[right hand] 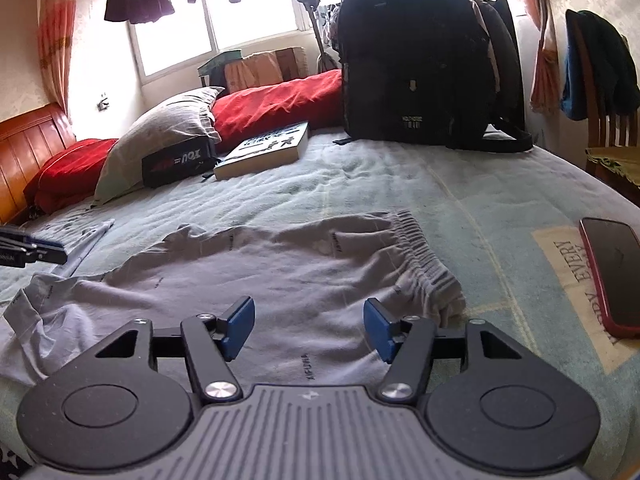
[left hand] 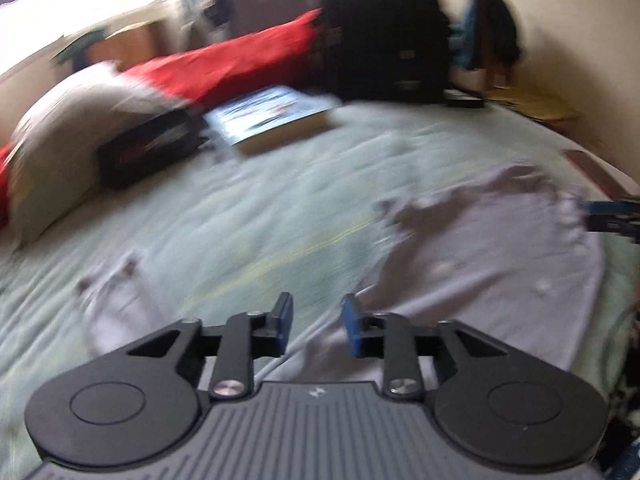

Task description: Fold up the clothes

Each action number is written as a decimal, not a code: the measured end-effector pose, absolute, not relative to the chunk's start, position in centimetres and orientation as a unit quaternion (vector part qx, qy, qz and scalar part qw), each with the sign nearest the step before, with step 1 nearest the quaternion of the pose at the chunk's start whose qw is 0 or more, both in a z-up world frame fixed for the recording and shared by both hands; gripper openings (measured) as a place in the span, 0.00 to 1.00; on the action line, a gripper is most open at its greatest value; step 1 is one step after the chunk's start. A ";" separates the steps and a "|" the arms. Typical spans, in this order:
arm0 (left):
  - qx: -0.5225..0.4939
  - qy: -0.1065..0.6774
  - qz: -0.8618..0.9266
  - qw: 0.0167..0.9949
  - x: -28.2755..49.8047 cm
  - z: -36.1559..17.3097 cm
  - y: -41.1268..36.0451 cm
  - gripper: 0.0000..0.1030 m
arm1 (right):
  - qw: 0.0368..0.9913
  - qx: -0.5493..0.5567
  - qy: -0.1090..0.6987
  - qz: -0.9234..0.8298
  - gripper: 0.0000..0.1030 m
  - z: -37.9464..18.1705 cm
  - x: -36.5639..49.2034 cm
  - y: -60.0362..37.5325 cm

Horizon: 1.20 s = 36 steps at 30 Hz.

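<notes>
**A:** Start at the fingers. What have you got?

**B:** My left gripper (left hand: 317, 324) has its jaws parted by a narrow gap with nothing between the blue pads (left hand: 286, 322). It hangs over the near edge of the bed (left hand: 240, 216), and that view is blurred. My right gripper (right hand: 310, 330) is spread wider, also empty, its pads clear of the cloth beneath.

**A:** And the garment?

**B:** Light grey shorts (right hand: 280, 276), I'd say, going by the gathered elastic waistband (right hand: 424, 268) bunched towards the bed's right side. They lie mostly flat near the front edge, right under the right gripper. The left end is rumpled, with a corner turned up near the front-left.

**A:** Any fold made?

**B:** None I can confirm. The cloth looks spread in one layer, wrinkled, with no clean crease. I judge we're at the start: smoothing or choosing a grab point. All the folding remains.

**A:** Anything in the way?

**B:** A red-cased phone (right hand: 612, 272) lies by the right edge, close to the waistband. Further back, well apart: a book (right hand: 266, 152), a grey pillow (right hand: 160, 136), a red blanket (right hand: 276, 100) and a black backpack (right hand: 420, 52) at the far edge.
</notes>
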State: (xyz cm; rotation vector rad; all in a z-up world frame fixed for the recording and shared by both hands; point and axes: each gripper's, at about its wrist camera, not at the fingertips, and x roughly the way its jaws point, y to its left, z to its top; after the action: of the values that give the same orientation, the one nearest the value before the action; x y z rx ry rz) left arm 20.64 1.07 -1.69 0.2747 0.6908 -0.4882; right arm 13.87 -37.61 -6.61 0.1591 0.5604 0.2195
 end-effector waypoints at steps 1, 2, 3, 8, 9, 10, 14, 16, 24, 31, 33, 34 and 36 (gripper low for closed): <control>0.134 0.328 -0.250 0.901 20.6 -1.4 -0.1 0.32 | 0.951 0.080 0.276 0.111 0.64 -6.6 14.0 -37.5; 0.130 0.325 -0.270 0.897 20.8 -1.5 -1.2 0.34 | 0.950 0.082 0.277 0.116 0.64 -6.7 14.1 -37.4; 0.127 0.323 -0.290 0.892 20.9 -1.6 -2.3 0.34 | 0.950 0.080 0.279 0.119 0.65 -6.8 14.3 -37.2; 0.107 0.342 -0.336 0.871 23.3 -4.4 -7.7 0.37 | 0.944 0.077 0.298 0.123 0.65 -8.0 15.0 -36.8; 0.100 0.348 -0.333 0.870 24.1 -5.1 -8.3 0.37 | 0.943 0.078 0.300 0.123 0.65 -8.2 15.1 -36.8; 0.096 0.354 -0.322 0.873 24.7 -5.6 -7.9 0.37 | 0.942 0.079 0.302 0.124 0.65 -8.4 15.0 -36.8; 0.079 0.375 -0.276 0.881 26.7 -7.6 -6.7 0.30 | 0.942 0.081 0.301 0.128 0.67 -8.6 14.7 -37.1; 0.085 0.373 -0.266 0.885 26.3 -6.6 -6.6 0.28 | 0.941 0.088 0.298 0.132 0.68 -8.8 14.6 -37.4; 0.040 0.360 -0.315 0.877 28.8 -5.8 -9.2 0.37 | 0.941 0.096 0.293 0.136 0.72 -9.1 14.9 -37.4; 0.003 0.380 -0.267 0.886 32.4 -6.5 -7.4 0.32 | 0.941 0.100 0.292 0.140 0.73 -9.2 14.8 -37.6; 0.014 0.365 -0.247 0.897 32.4 -5.2 -6.8 0.32 | 0.941 0.103 0.291 0.140 0.74 -9.3 14.9 -37.5; 0.004 0.362 -0.252 0.897 32.2 -4.7 -6.4 0.32 | 0.941 0.103 0.290 0.140 0.74 -9.3 14.8 -37.5; -0.001 0.356 -0.270 0.895 31.3 -3.7 -6.2 0.35 | 0.941 0.101 0.290 0.139 0.74 -9.3 14.7 -37.5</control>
State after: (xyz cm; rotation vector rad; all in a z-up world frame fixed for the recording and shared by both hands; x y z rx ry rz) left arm 31.26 -6.16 -3.72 -0.0027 0.7371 -0.5604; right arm 14.75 -37.48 -9.29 0.2062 0.5910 0.2844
